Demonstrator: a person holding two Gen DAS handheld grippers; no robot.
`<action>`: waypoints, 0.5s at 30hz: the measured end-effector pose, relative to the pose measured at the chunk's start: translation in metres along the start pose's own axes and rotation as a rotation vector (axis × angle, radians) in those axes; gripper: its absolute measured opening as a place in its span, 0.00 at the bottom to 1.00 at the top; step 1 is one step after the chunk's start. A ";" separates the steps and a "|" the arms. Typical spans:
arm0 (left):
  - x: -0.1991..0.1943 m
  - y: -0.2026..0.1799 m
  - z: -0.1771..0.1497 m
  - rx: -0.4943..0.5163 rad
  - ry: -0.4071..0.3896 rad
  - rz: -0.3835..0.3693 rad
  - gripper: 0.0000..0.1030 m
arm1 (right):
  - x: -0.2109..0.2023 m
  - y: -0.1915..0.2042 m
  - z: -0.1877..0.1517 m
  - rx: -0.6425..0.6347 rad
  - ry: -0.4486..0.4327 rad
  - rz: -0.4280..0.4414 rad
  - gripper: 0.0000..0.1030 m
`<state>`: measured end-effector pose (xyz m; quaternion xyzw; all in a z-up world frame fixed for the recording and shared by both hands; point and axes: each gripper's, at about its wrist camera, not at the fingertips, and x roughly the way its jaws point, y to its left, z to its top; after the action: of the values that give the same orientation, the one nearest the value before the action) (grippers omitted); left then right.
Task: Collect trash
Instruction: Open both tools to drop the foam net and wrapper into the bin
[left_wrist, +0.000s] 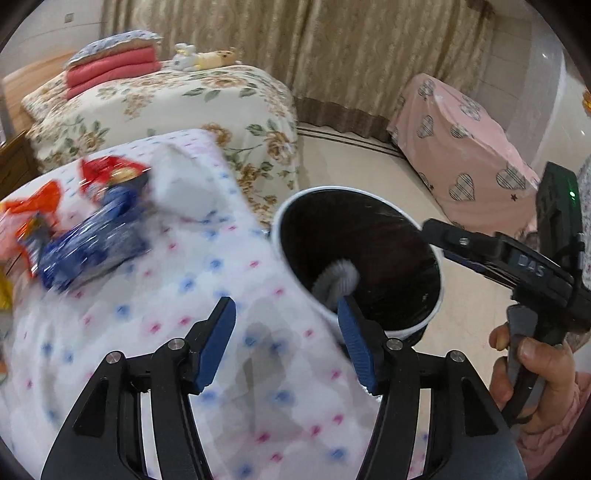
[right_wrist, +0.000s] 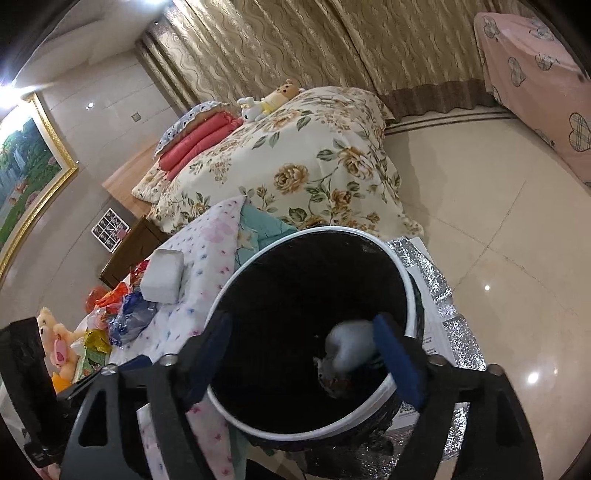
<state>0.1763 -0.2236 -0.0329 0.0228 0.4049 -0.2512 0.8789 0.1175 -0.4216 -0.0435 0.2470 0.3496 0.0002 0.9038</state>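
Note:
A round bin with a white rim (left_wrist: 291, 201) and a black liner stands beside a table draped in a dotted cloth (left_wrist: 229, 354). Inside it lies a blurred grey-white wad of trash (left_wrist: 338, 278). My left gripper (left_wrist: 285, 308) is open and empty over the cloth at the bin's near rim. My right gripper (right_wrist: 303, 325) is open above the bin's rim (right_wrist: 406, 280), with the wad (right_wrist: 351, 347) loose below its right finger. On the cloth lie a blue wrapper (left_wrist: 92, 243), a red wrapper (left_wrist: 110, 173), an orange wrapper (left_wrist: 37, 203) and a white box (left_wrist: 181, 188).
A bed with a floral cover (right_wrist: 314, 155) stands behind the table, and pink heart-print covered furniture (left_wrist: 461, 147) at the right. A silver foil mat (right_wrist: 454, 332) lies under the bin on the tiled floor (right_wrist: 498, 221). Plush toys (right_wrist: 59, 343) sit at the table's left. A hand (left_wrist: 532, 365) holds the right gripper's handle.

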 end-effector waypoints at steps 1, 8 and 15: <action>-0.005 0.006 -0.004 -0.018 -0.009 0.009 0.59 | -0.001 0.003 -0.001 -0.004 -0.002 0.005 0.89; -0.030 0.044 -0.023 -0.119 -0.042 0.056 0.62 | -0.004 0.028 -0.015 -0.017 0.002 0.042 0.90; -0.053 0.072 -0.046 -0.182 -0.061 0.107 0.62 | 0.003 0.059 -0.032 -0.051 0.042 0.079 0.90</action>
<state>0.1481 -0.1272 -0.0376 -0.0430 0.3973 -0.1669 0.9014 0.1094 -0.3551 -0.0394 0.2376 0.3584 0.0498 0.9015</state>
